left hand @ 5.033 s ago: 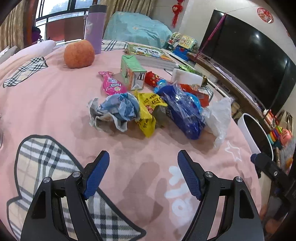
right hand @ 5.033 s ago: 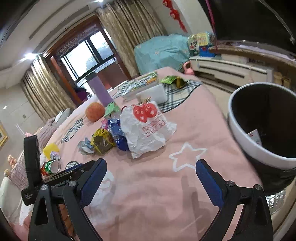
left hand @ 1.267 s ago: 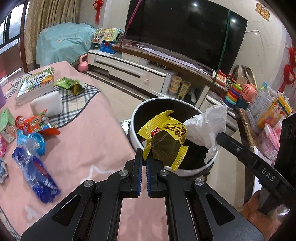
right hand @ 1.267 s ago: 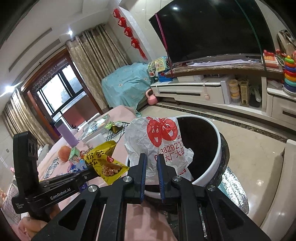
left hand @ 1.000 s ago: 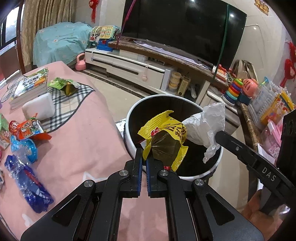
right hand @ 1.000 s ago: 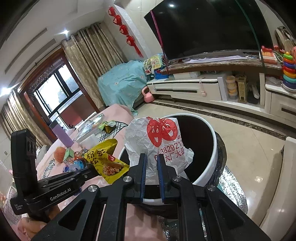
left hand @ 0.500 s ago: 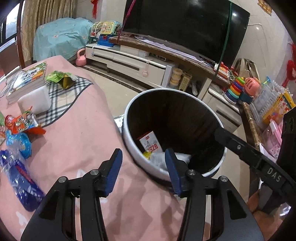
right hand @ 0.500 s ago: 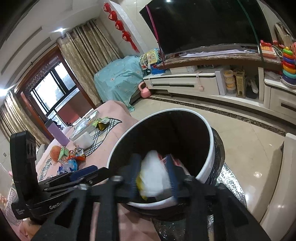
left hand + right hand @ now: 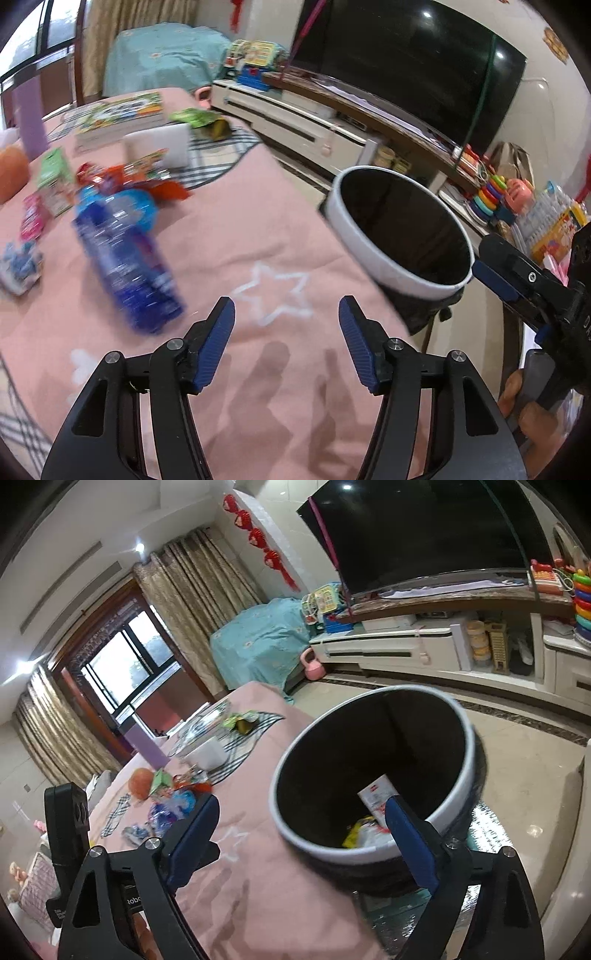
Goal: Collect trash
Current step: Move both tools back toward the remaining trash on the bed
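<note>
A round bin (image 9: 369, 229) with a white rim and black inside stands off the table's right edge; it also shows in the right wrist view (image 9: 288, 823). A yellow wrapper (image 9: 354, 832) and white trash lie inside it. My left gripper (image 9: 286, 332) is open and empty over the pink tablecloth (image 9: 236, 236), with a crumpled blue plastic bottle (image 9: 125, 254) ahead on its left. My right gripper (image 9: 295, 834) is open and empty by the bin's near rim. More wrappers (image 9: 129, 177) lie behind the bottle.
Books (image 9: 118, 114), a white box (image 9: 159, 147), a green carton (image 9: 51, 181), an orange fruit (image 9: 11, 173) and a purple tumbler (image 9: 27, 118) sit farther back. A TV (image 9: 406, 62) and low cabinet (image 9: 306, 122) stand beyond the bin.
Both grippers opened and dropped the yellow wrapper and white bag into the bin. The left gripper has since swung left, back over the table toward the blue bottle.
</note>
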